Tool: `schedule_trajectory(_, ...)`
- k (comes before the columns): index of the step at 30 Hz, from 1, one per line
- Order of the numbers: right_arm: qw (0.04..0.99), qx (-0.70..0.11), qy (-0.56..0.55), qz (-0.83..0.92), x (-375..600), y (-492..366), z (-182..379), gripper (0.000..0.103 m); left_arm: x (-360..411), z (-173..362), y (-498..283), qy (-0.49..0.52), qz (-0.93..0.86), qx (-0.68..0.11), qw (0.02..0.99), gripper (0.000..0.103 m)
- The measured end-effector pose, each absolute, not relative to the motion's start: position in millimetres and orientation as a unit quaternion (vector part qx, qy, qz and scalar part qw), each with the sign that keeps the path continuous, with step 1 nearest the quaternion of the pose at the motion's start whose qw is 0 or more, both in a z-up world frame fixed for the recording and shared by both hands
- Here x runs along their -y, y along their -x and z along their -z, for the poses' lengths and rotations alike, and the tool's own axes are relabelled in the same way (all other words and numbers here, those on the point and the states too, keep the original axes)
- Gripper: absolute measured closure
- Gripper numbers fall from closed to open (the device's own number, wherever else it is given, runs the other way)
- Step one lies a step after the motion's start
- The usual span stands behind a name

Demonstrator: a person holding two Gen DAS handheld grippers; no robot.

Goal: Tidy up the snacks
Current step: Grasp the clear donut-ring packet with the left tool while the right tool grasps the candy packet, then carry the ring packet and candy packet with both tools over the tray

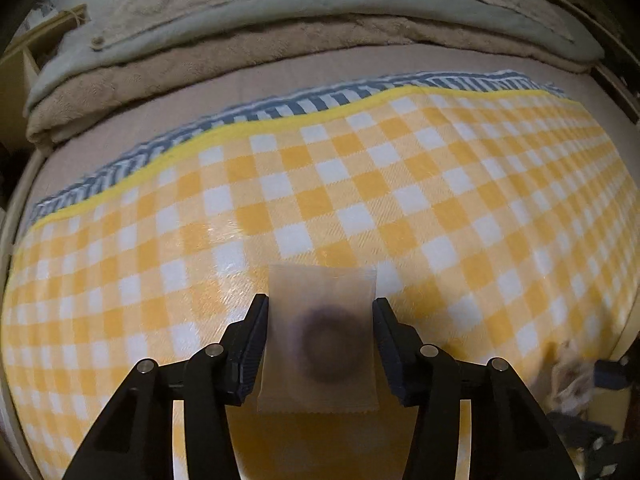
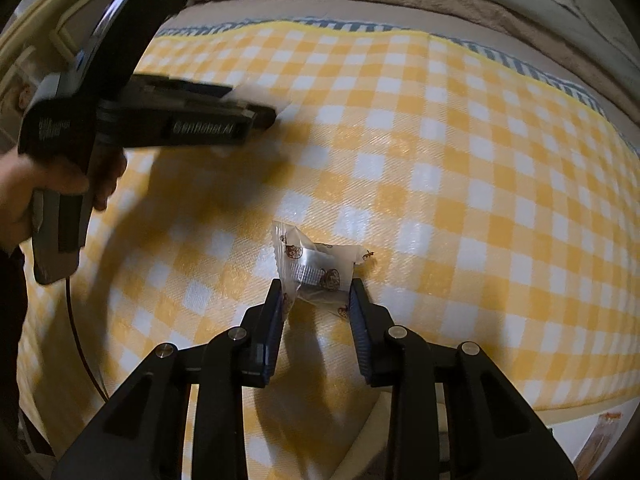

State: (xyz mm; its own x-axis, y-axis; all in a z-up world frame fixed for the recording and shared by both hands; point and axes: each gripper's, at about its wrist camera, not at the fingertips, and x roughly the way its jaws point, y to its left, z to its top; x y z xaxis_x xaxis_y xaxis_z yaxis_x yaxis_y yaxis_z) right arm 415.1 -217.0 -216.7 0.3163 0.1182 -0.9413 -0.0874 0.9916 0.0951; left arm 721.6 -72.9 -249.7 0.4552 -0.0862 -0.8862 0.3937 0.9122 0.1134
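Observation:
In the left wrist view my left gripper is shut on a flat translucent snack packet with a dark ring-shaped snack inside, held above the yellow-and-white checked cloth. In the right wrist view my right gripper is shut on a crumpled clear snack wrapper with small printed figures, held just above the same cloth. The left gripper's body shows at the upper left of the right wrist view, held by a hand; its fingertips are blurred there.
A blue-striped cloth edge lies beyond the checked cloth. Folded beige and grey blankets are piled at the far side. A wooden frame stands at the far left. Blurred wrappers lie at the right edge.

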Motion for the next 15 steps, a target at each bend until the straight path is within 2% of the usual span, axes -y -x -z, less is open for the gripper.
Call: schedule_trajectory(15,0.860,-0.510,-0.006,-0.038,202,-347,115,0.072,59,129,-583,-0.128,0.165,-0.395,0.895,0.054)
